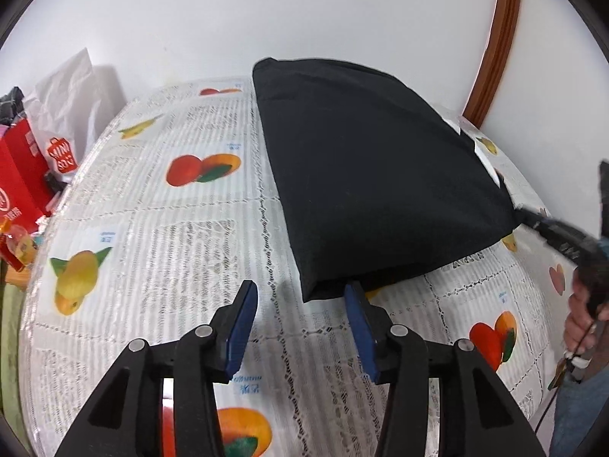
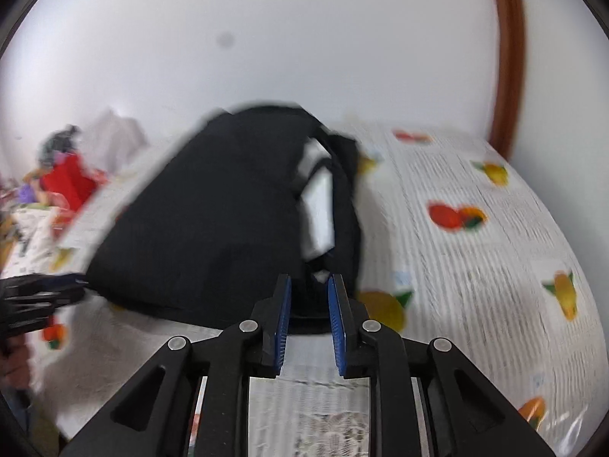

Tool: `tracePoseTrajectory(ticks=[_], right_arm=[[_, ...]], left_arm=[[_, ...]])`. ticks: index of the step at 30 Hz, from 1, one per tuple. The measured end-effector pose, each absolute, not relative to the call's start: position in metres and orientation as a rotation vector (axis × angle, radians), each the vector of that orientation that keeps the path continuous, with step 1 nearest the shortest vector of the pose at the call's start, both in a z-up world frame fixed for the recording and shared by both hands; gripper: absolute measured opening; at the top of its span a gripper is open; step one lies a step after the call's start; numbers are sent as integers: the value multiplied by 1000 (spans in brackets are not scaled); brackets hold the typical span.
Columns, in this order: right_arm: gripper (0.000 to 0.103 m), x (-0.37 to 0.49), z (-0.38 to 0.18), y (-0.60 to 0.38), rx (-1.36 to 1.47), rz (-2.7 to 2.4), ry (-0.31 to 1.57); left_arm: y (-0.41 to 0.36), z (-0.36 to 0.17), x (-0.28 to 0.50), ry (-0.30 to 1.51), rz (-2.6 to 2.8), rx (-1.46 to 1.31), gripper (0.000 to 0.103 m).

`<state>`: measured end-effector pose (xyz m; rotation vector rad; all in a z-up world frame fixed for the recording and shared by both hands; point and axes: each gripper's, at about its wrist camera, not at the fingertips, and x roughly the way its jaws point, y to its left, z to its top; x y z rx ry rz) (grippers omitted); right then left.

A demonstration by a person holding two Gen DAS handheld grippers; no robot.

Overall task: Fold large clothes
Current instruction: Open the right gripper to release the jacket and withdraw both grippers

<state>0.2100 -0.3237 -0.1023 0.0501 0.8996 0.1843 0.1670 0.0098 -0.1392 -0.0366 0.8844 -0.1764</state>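
A black garment (image 1: pixel 373 175) lies folded into a thick rectangle on the fruit-print tablecloth (image 1: pixel 171 228). My left gripper (image 1: pixel 300 289) is open, its fingers just short of the garment's near left corner, apart from it. In the blurred right wrist view the same garment (image 2: pixel 213 213) shows a white label near its collar. My right gripper (image 2: pixel 309 285) has its jaws a little apart at the garment's near right edge, with nothing seen between the pads. The right gripper also shows at the garment's right corner in the left wrist view (image 1: pixel 533 221).
Red boxes and a white shopping bag (image 1: pixel 57 129) stand at the table's left end. A white wall runs behind the table, with a brown wooden frame (image 1: pixel 495 45) at the right. The person's hand (image 1: pixel 582 312) is at the right edge.
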Motion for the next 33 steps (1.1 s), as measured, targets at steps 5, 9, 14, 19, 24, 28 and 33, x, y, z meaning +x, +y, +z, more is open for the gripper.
tracePoseTrajectory(ticks=[5,9,14,19,24,28,33], right_arm=[[20,201,-113,-328,83,150,959],[20,183,-97,-329,80,129,938],[44,159,-73,-330,93,86,943],[52,135,-48,-324,86,58,933],[55,113,-26,-315,52,36,914],[85,89,-6,-314,42,2,859],[93,63,16,-314,42,-12,809]], left_arm=[[8,-128,159,857,-173,-43,53],[3,-121,151,845,-167,-34,58],[-3,-108,133,818,-164,-33,66],[-7,-94,116,789,-137,-33,76],[-5,-75,92,739,-103,-40,85],[-8,-60,69,708,-89,-12,90],[-12,-49,48,675,-77,7,100]])
